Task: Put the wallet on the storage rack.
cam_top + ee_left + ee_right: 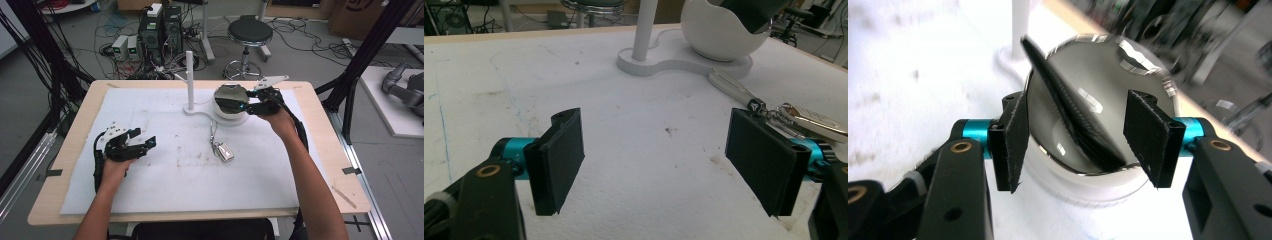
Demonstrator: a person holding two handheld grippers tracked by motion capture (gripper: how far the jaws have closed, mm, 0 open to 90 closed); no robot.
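Observation:
A white bowl [226, 91] with a shiny metal inside [1143, 70] stands on a white stand at the far middle of the table. A flat black piece [1068, 115] leans slanted inside the bowl. My right gripper [1080, 107] hovers over the bowl, open, its pads [1013, 140] on either side of the black piece and apart from it. A set of keys with a silver fob [225, 151] lies on the table in front of the bowl. My left gripper [142, 140] rests at the left of the table, open and with nothing between its jaws [656, 150]. The fob [811, 120] lies just beyond its right pad.
A white post [189, 75] with a side peg rises from the same stand, left of the bowl. White sheeting [165, 180] covers the wooden tabletop. Beyond the table stand a stool [249, 32] and computers with cables on the floor.

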